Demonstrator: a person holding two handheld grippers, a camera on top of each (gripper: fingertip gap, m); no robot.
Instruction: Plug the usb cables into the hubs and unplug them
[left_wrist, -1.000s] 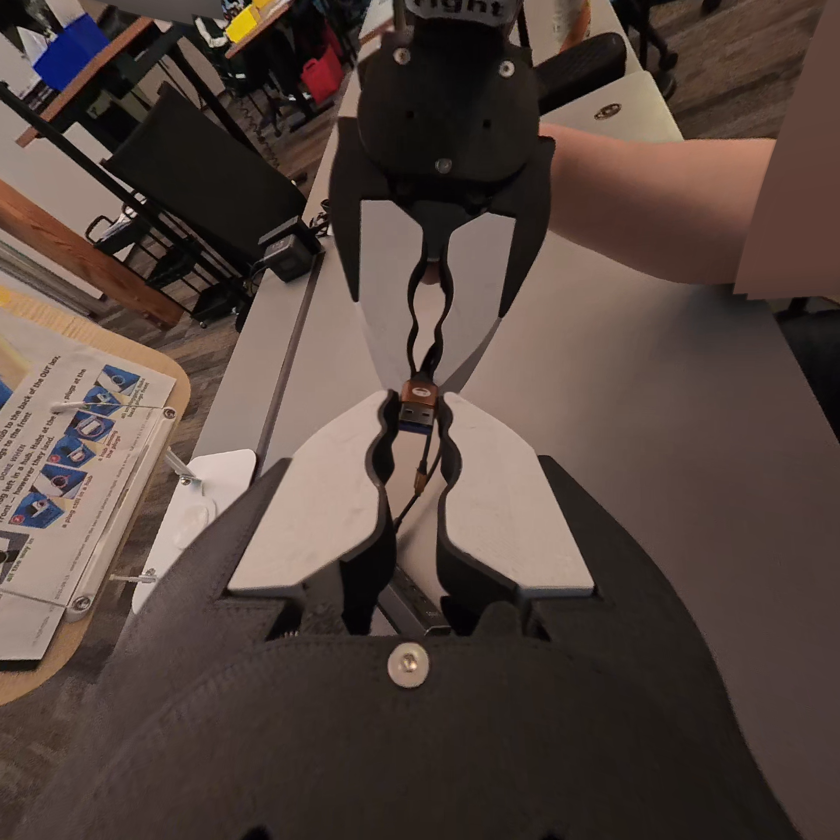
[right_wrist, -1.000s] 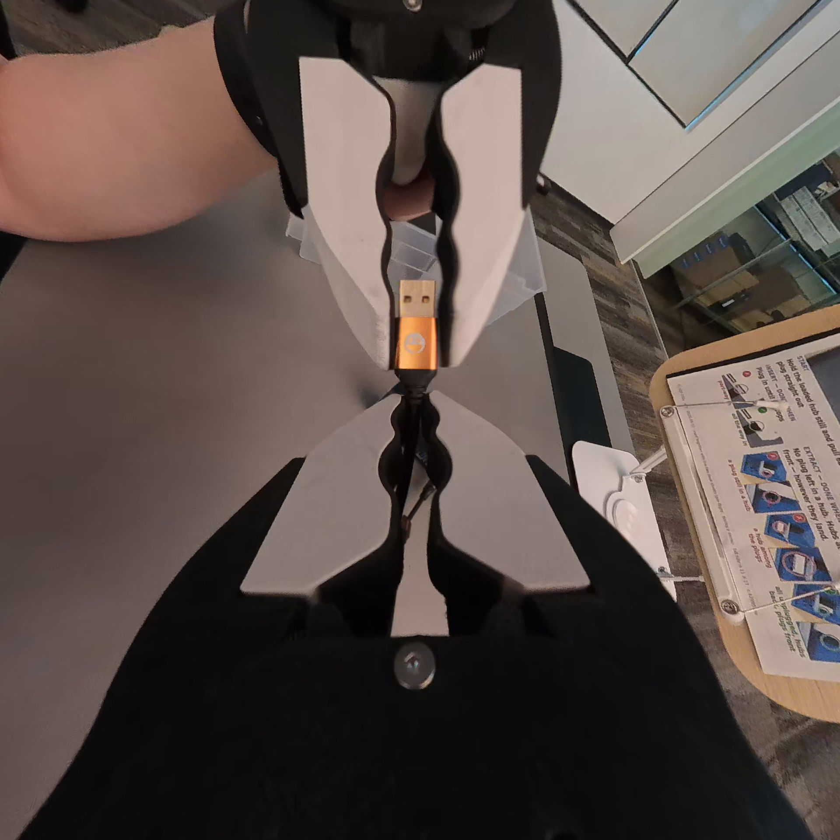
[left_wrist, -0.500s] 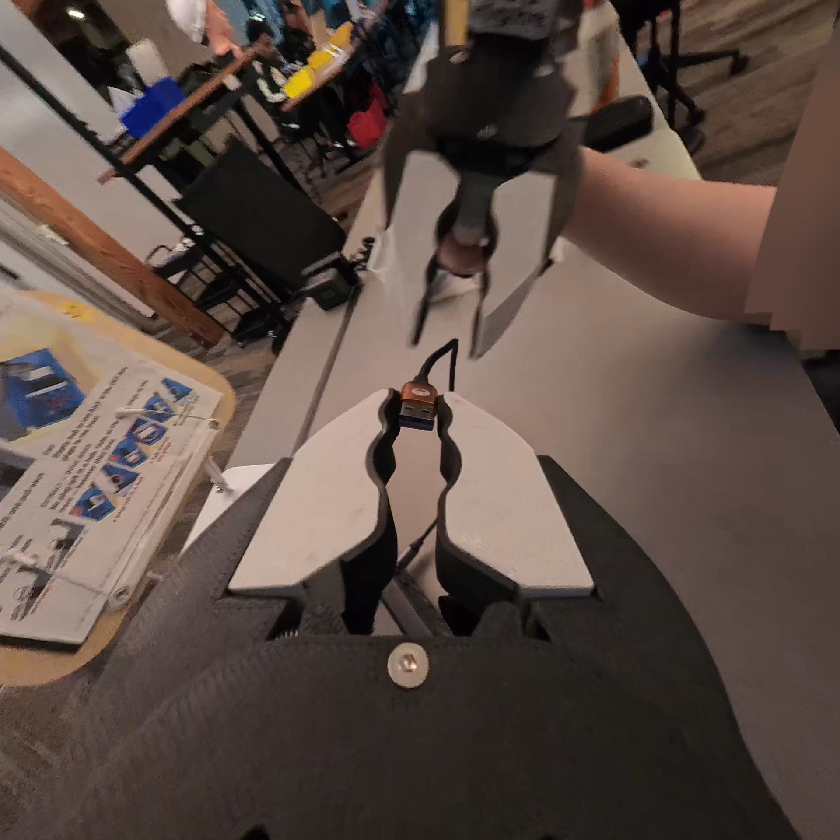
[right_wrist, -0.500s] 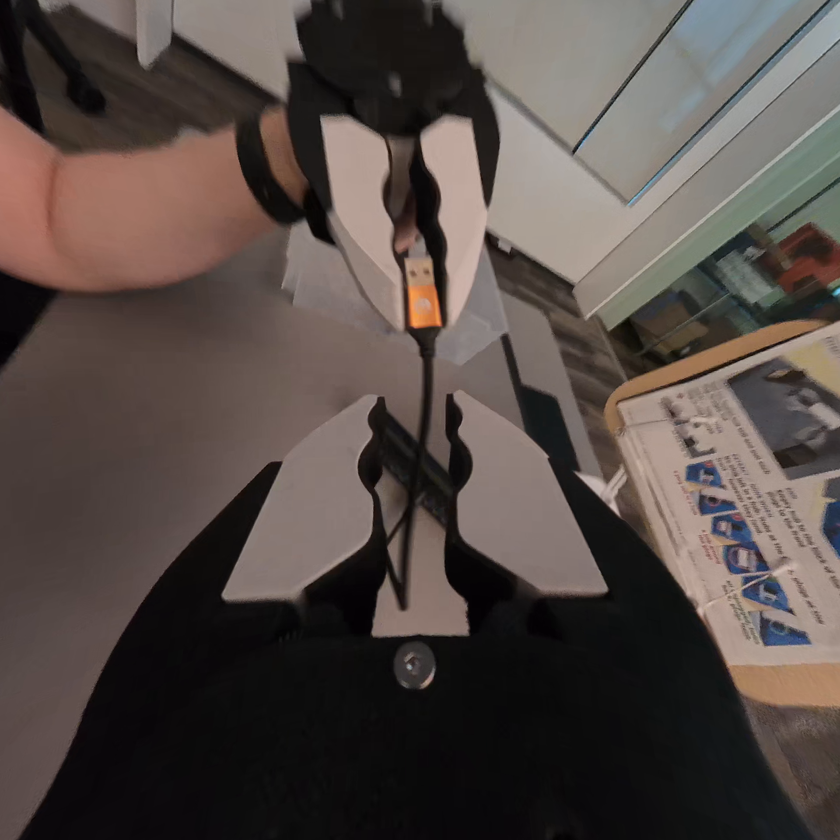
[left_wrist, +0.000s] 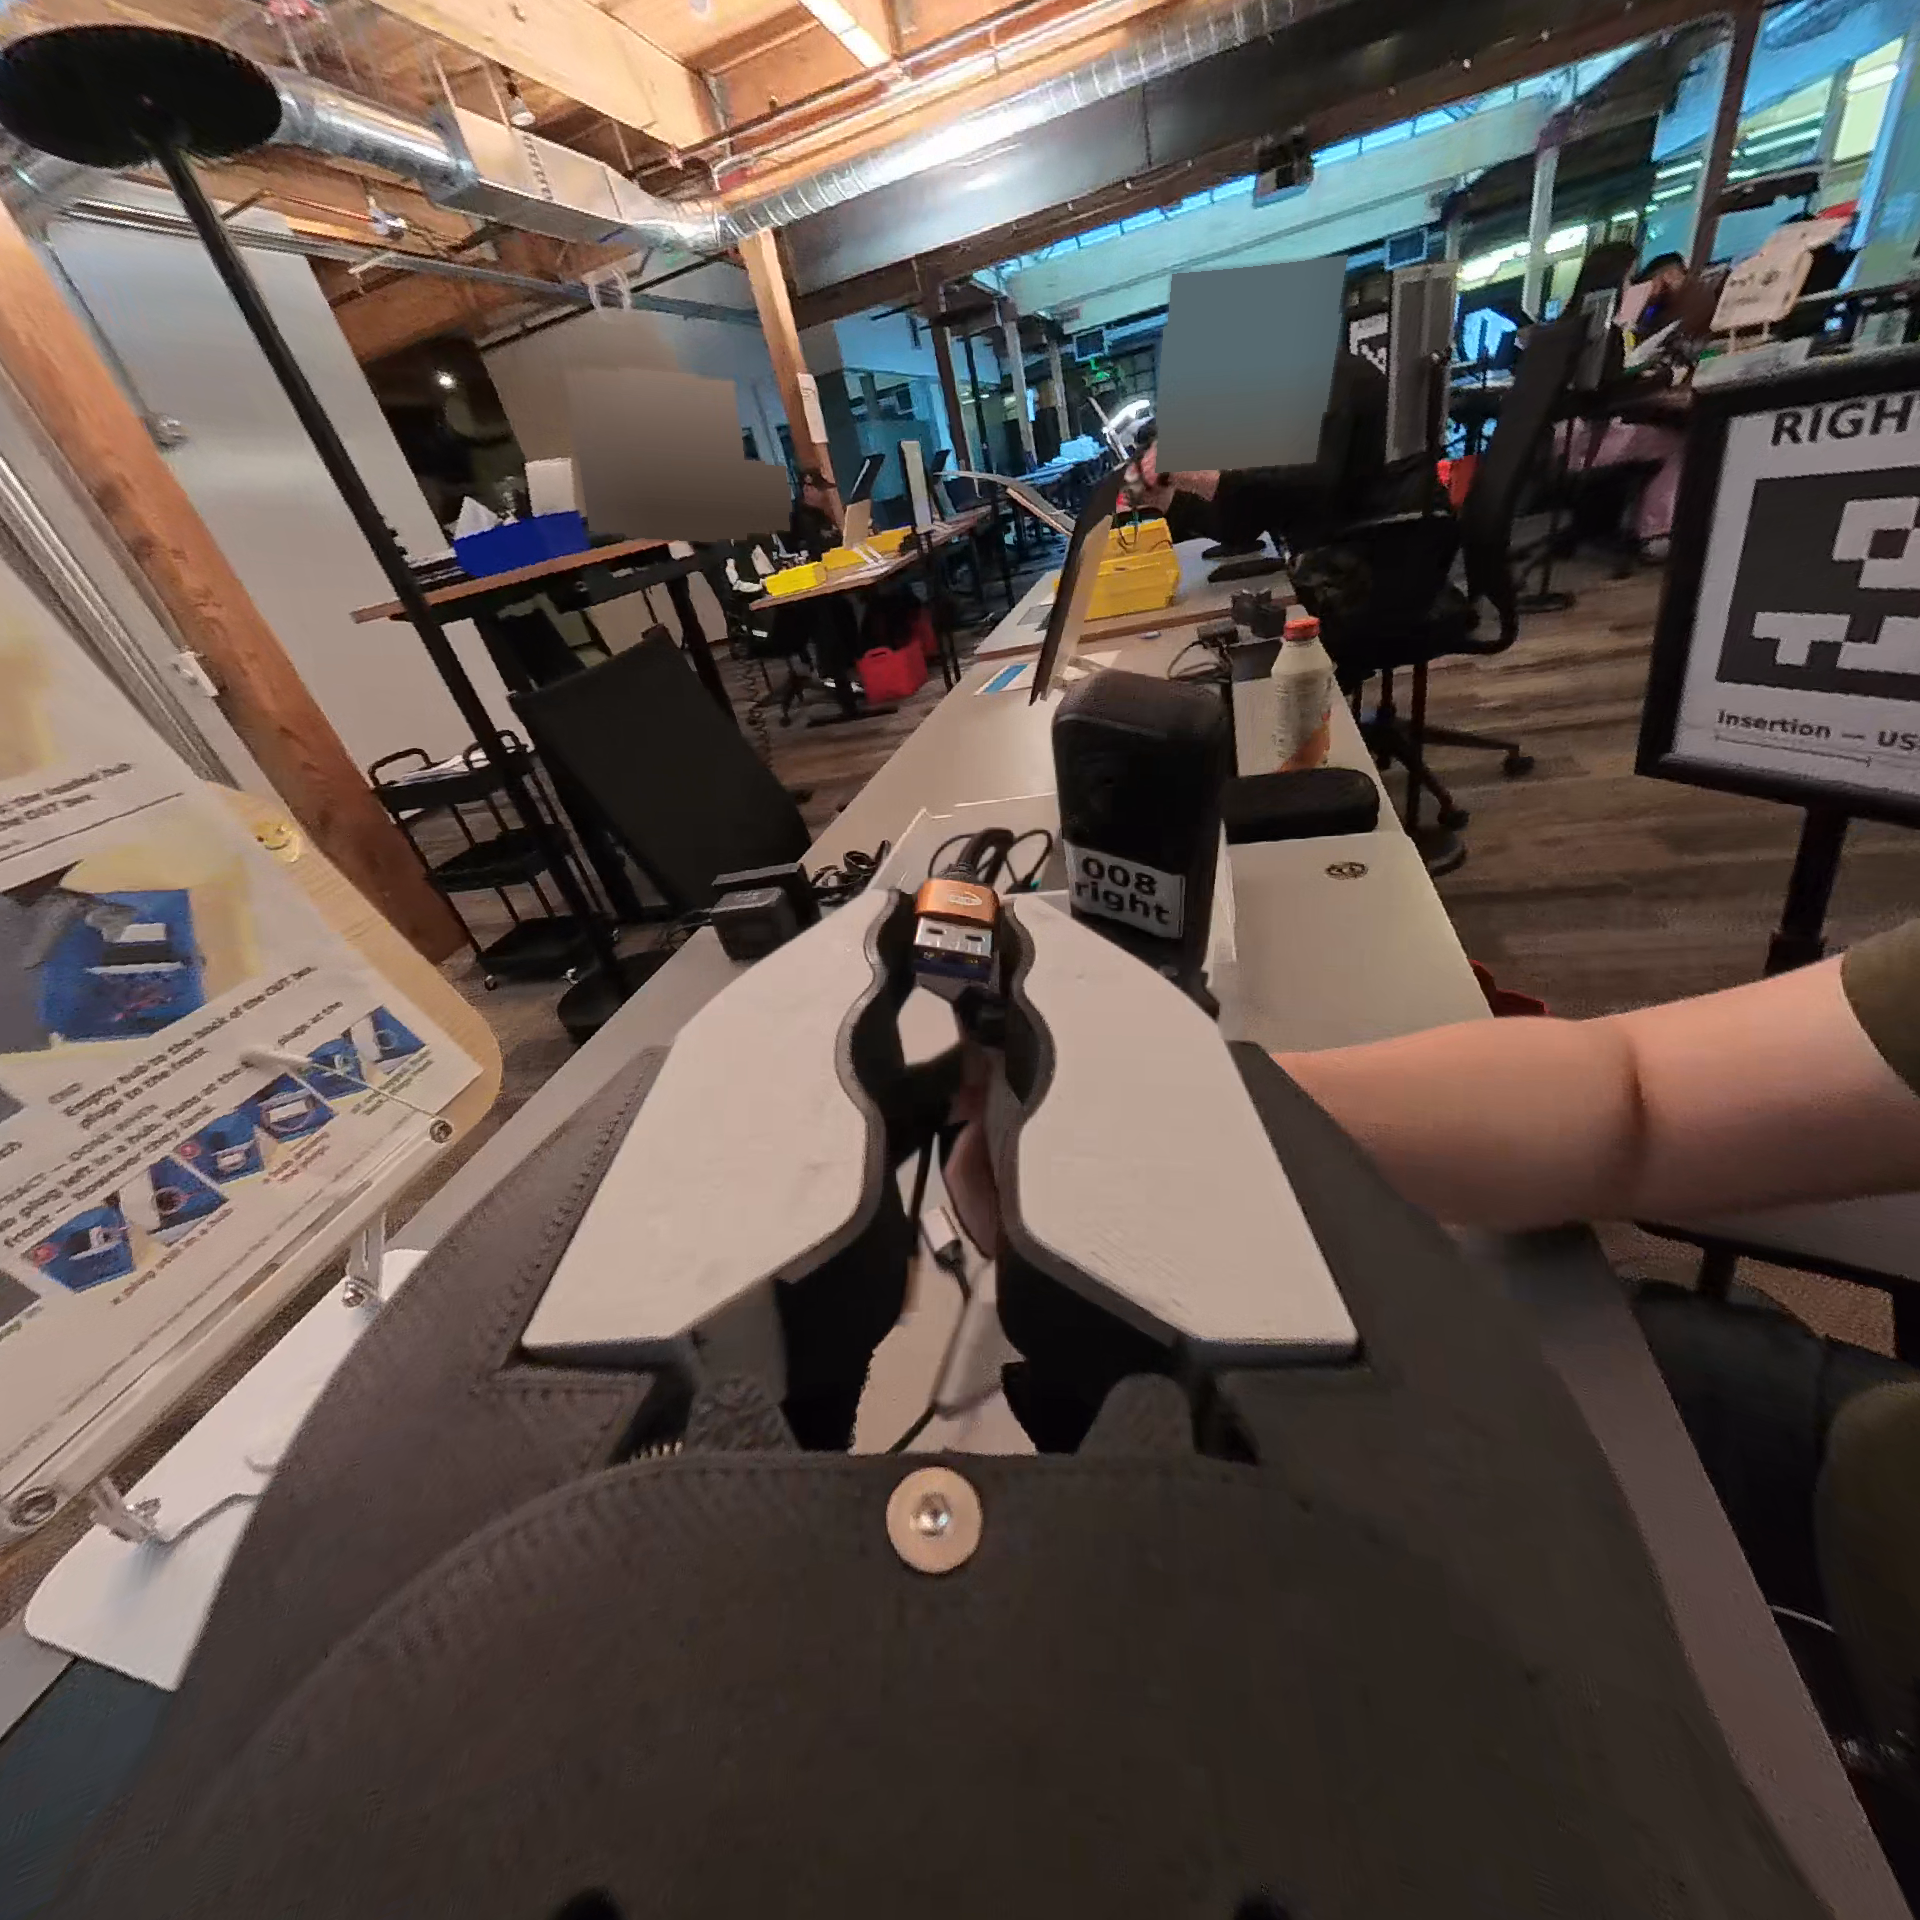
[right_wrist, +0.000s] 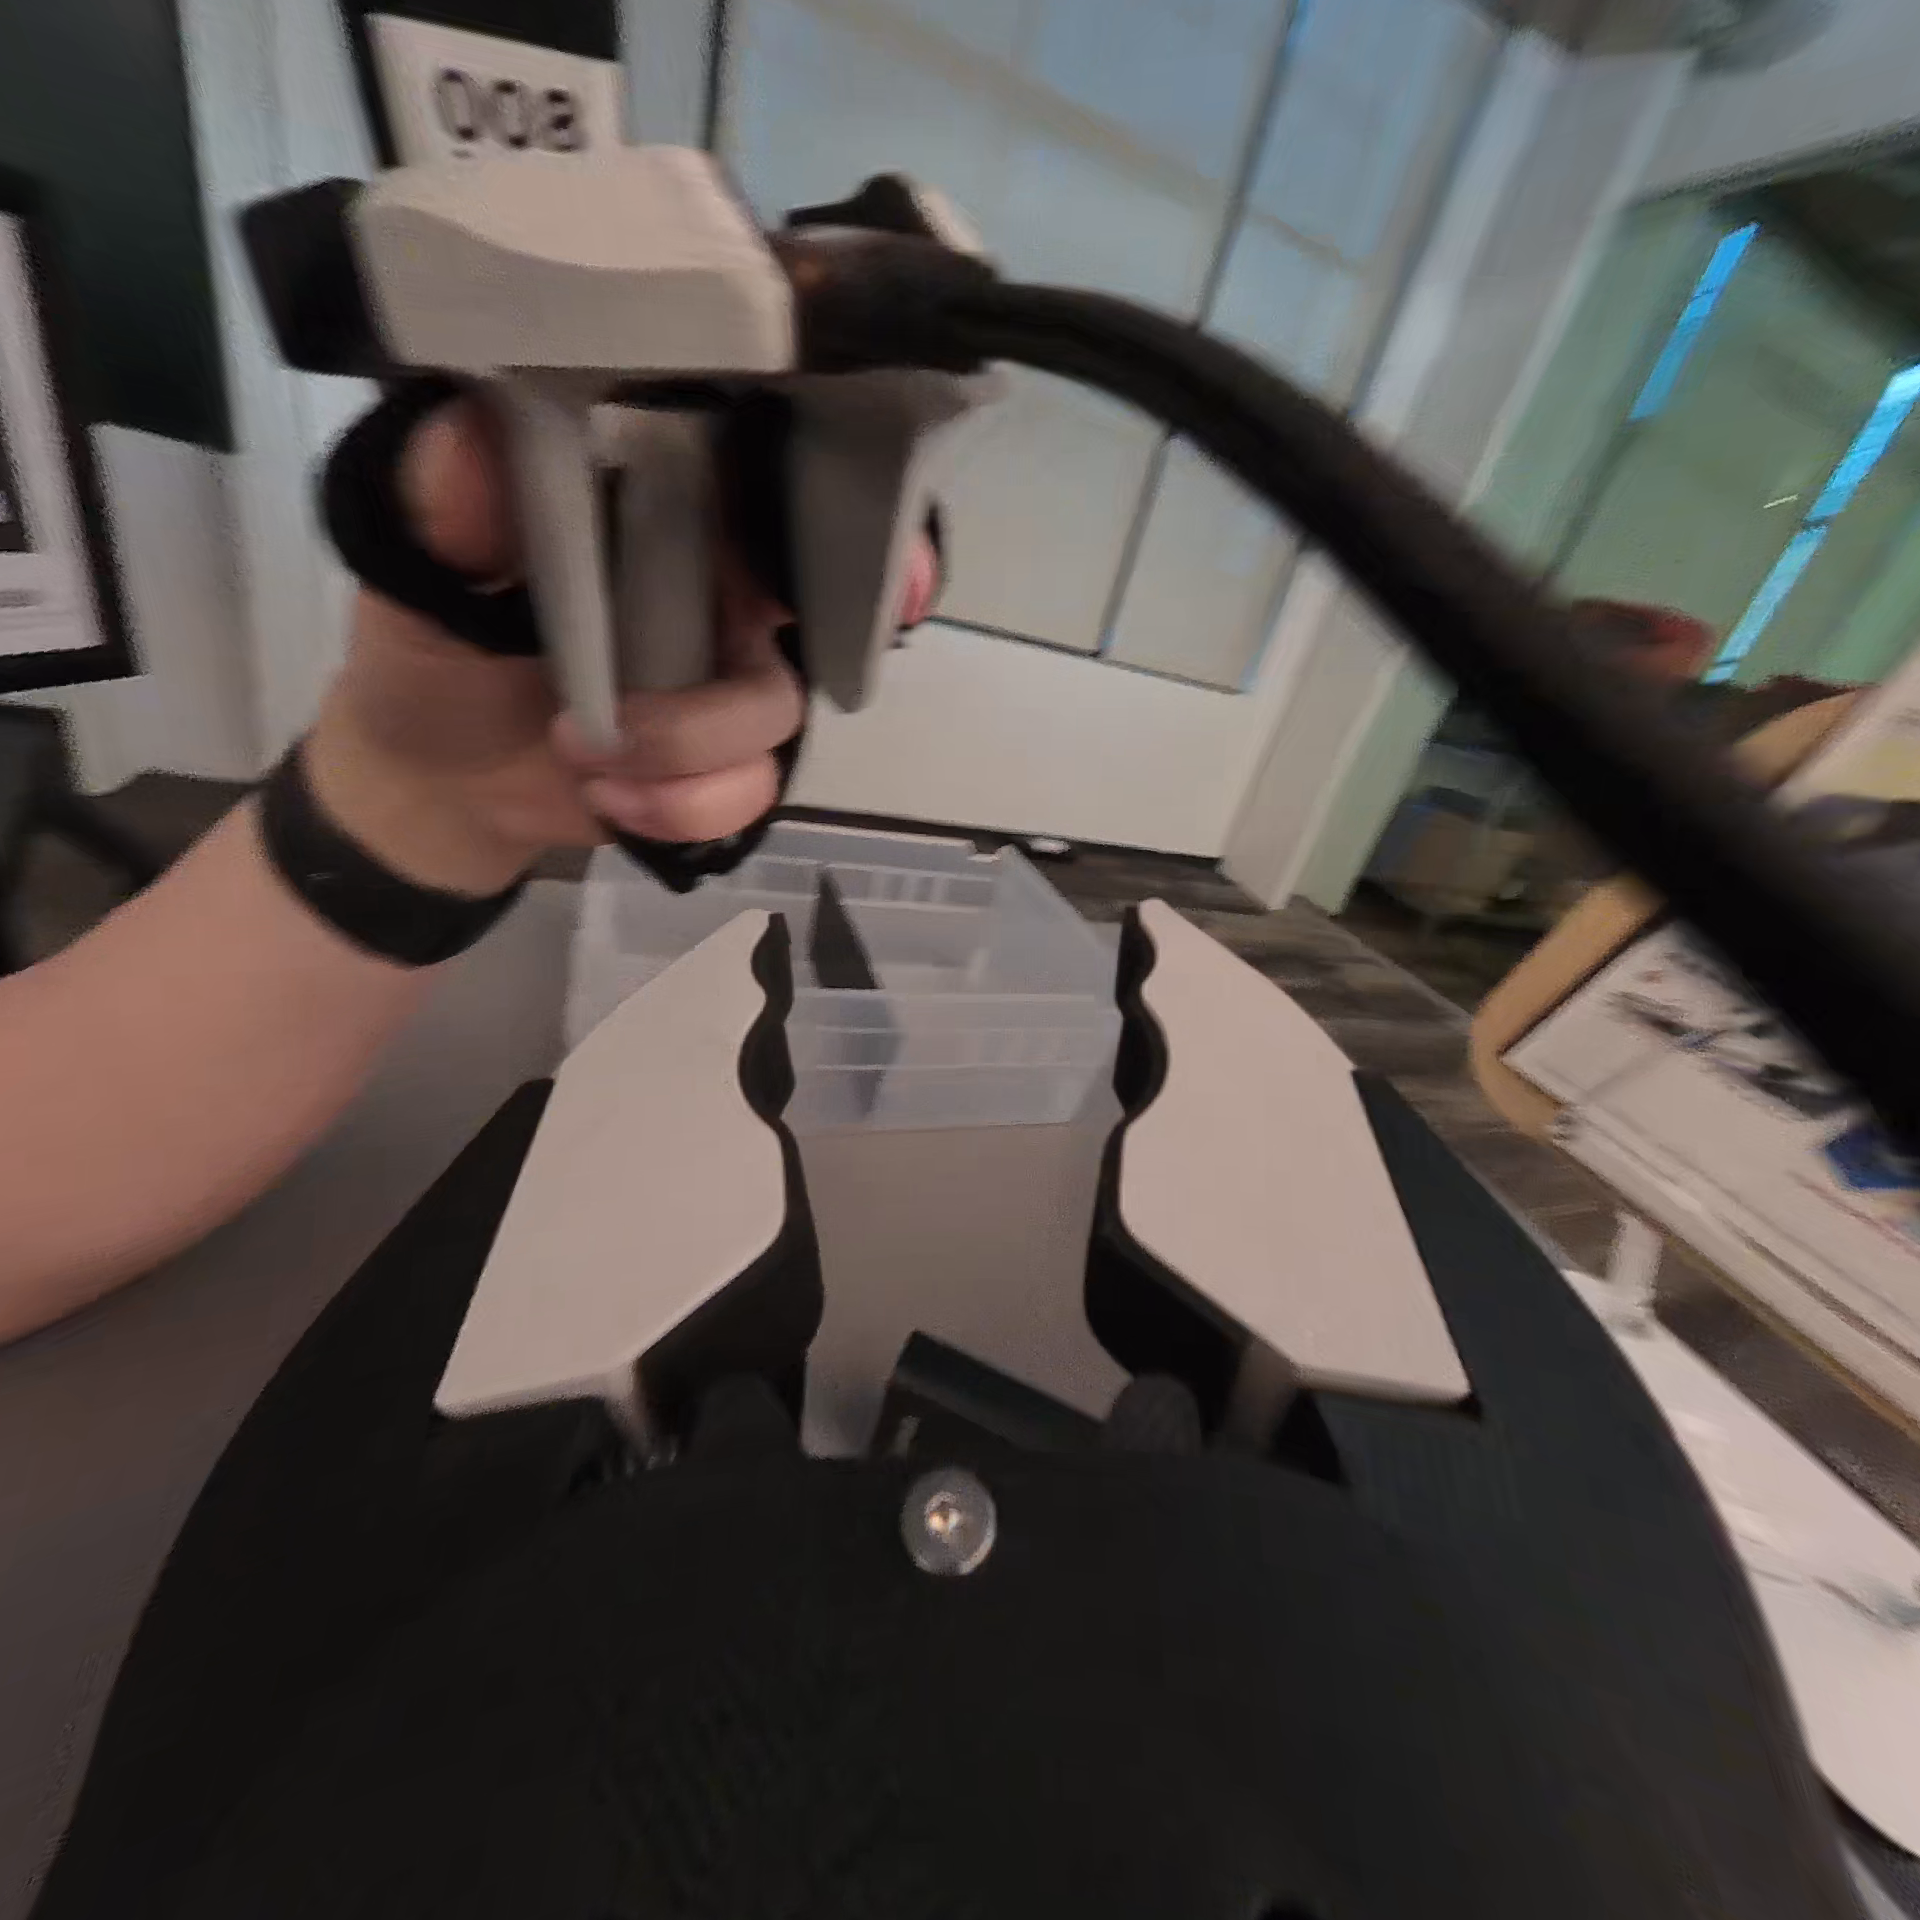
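left gripper (left_wrist: 951, 940) pinching usb plug (left_wrist: 956, 930), right gripper (right_wrist: 945, 977) agape

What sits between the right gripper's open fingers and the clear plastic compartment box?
Only bare grey table separates the right gripper from the clear plastic compartment box, per the right wrist view.

Cable (left_wrist: 940, 1195) mostly hidden betw. claw fingers; hub unseen; right wrist view motion-blurred.

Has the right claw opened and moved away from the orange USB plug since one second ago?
Yes. The right claw now stands open and empty over the clear plastic box, while the plug stays clamped in the left claw.
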